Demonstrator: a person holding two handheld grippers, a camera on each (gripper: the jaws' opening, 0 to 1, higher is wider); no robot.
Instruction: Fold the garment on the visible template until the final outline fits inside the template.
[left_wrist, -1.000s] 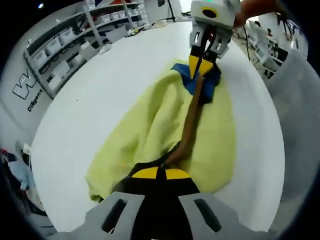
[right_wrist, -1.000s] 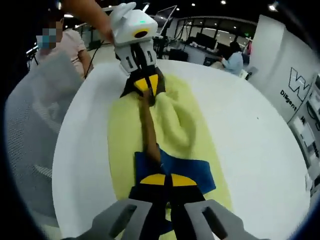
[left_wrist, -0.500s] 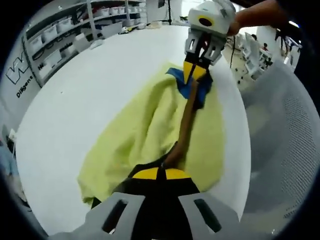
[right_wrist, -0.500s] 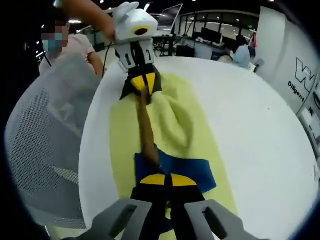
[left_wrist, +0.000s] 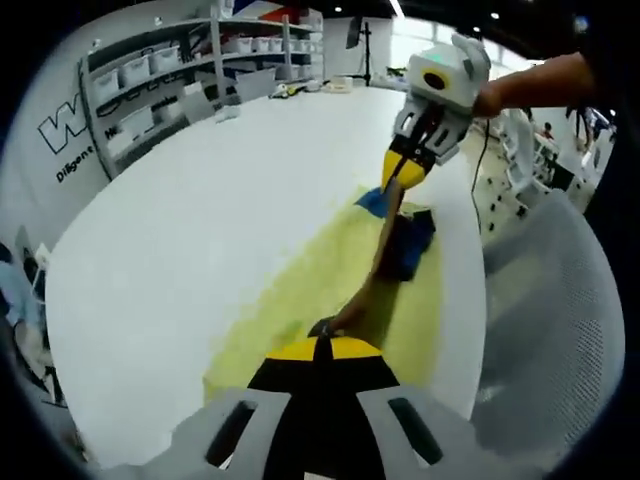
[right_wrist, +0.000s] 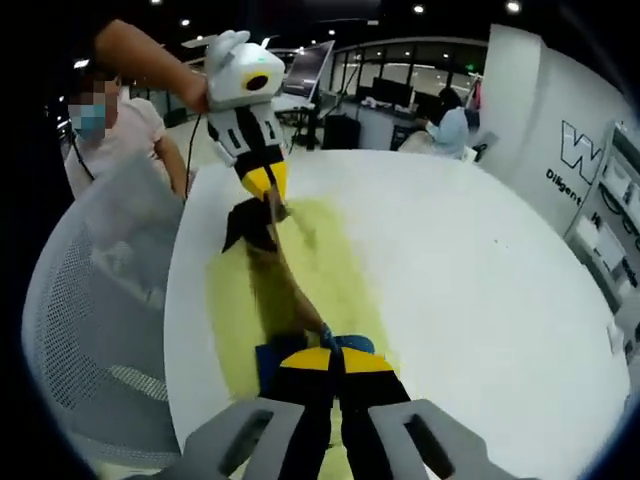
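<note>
A yellow-green garment (left_wrist: 310, 290) with a blue part (left_wrist: 408, 243) hangs stretched over the white round table (left_wrist: 200, 200). In the left gripper view my left gripper (left_wrist: 315, 348) is shut on one end of its brown edge (left_wrist: 372, 275). At the far end my right gripper (left_wrist: 404, 172) is shut on the same edge. In the right gripper view my right gripper (right_wrist: 326, 358) is shut on the garment (right_wrist: 325, 255) by its blue part (right_wrist: 268, 356). The left gripper (right_wrist: 266, 182) pinches the far end above a dark fold (right_wrist: 250, 225).
A grey mesh chair (left_wrist: 540, 330) stands close against the table's edge, and it is the same chair (right_wrist: 90, 330) in the right gripper view. Shelves with bins (left_wrist: 150, 80) line the far wall. A person in pink (right_wrist: 110, 130) stands behind the chair; others sit at desks (right_wrist: 450, 125).
Both grippers have risen with the garment's edge still held. The cloth has drawn in narrower and hangs taut between them, with less of it spread on the table.
</note>
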